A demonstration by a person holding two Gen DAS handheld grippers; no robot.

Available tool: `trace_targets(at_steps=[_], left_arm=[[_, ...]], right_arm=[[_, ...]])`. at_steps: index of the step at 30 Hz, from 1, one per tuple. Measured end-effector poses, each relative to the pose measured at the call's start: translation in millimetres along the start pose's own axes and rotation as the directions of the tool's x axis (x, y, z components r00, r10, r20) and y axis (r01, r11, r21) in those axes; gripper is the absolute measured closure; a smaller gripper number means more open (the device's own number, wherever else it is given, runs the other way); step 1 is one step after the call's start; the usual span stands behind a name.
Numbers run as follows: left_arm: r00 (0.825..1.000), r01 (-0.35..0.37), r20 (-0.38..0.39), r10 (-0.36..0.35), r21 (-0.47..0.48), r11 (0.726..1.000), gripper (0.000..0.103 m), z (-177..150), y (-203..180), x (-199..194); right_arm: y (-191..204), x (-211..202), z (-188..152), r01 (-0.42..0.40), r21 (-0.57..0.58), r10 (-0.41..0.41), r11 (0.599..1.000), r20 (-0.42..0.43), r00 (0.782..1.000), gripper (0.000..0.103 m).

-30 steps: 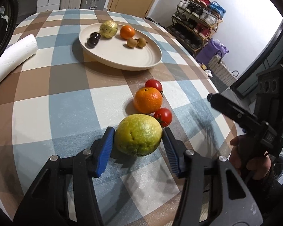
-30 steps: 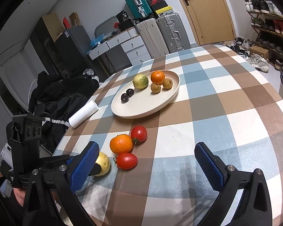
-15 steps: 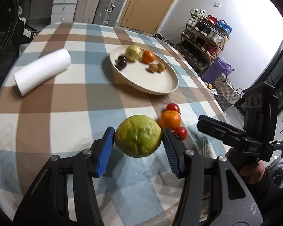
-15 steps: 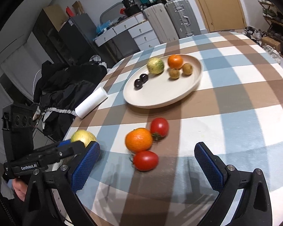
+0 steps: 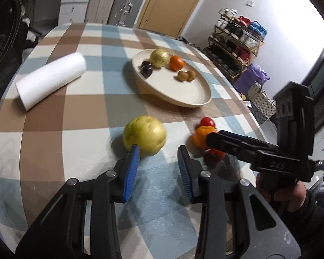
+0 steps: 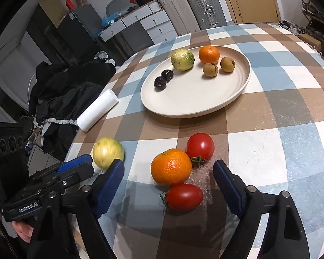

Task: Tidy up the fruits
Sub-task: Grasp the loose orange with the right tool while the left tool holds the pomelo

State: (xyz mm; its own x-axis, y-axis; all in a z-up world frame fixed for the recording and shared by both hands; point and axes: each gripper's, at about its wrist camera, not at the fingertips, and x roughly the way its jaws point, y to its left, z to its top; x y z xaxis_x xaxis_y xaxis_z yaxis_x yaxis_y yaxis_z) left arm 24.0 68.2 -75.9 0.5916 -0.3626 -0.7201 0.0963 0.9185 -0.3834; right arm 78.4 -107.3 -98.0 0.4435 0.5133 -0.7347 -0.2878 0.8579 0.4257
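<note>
Left gripper [image 5: 157,158]: jaws closing, nothing between pads; guava [image 5: 144,135] lies loose on table [image 5: 43,133] just beyond tips, short of plate [image 5: 202,99], blurred. Guava looks slipped, needs regrasp.

Right gripper [image 6: 168,173]: jaws closing, wide apart, around orange [image 6: 171,166] and tomato [image 6: 184,196], pads not touching. Step: picking orange. Next: centre on orange alone, clear of tomatoes, carry to plate.

Plate [image 6: 246,79] behind 2 tomatoes [image 6: 200,145] (table)

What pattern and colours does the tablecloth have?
The tablecloth has a large check pattern in brown, light blue and white, seen best in the right wrist view.
</note>
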Motion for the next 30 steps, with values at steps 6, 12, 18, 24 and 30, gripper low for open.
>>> trace_targets(at_steps=[6,12,18,24,30], left_arm=[[0.998,-0.066,0.010,0.066,-0.022,0.998,0.059,7,12,1],[0.999,-0.031,-0.033,0.030,-0.025,0.999,0.040,15,8,17],[0.998,0.025,-0.064,-0.025,-0.001,1.000,0.038,18,-5,37],[0.991,0.062,-0.116,-0.062,0.003,0.998,0.048,22,-14,63],[0.990,0.076,-0.117,-0.075,0.009,0.997,0.058,18,-18,63]], right_arm=[[0,1,0,0.006,-0.018,-0.006,1.000,0.000,1.000,0.016],[-3,-2,-1,-0.005,-0.016,0.005,1.000,0.007,1.000,0.016],[-9,-5,-3,-0.015,-0.012,0.015,1.000,0.012,1.000,0.016],[-15,-8,-6,-0.026,0.004,0.025,1.000,0.019,0.999,0.016],[-17,-11,-7,-0.029,0.011,0.028,1.000,0.027,0.999,0.016]])
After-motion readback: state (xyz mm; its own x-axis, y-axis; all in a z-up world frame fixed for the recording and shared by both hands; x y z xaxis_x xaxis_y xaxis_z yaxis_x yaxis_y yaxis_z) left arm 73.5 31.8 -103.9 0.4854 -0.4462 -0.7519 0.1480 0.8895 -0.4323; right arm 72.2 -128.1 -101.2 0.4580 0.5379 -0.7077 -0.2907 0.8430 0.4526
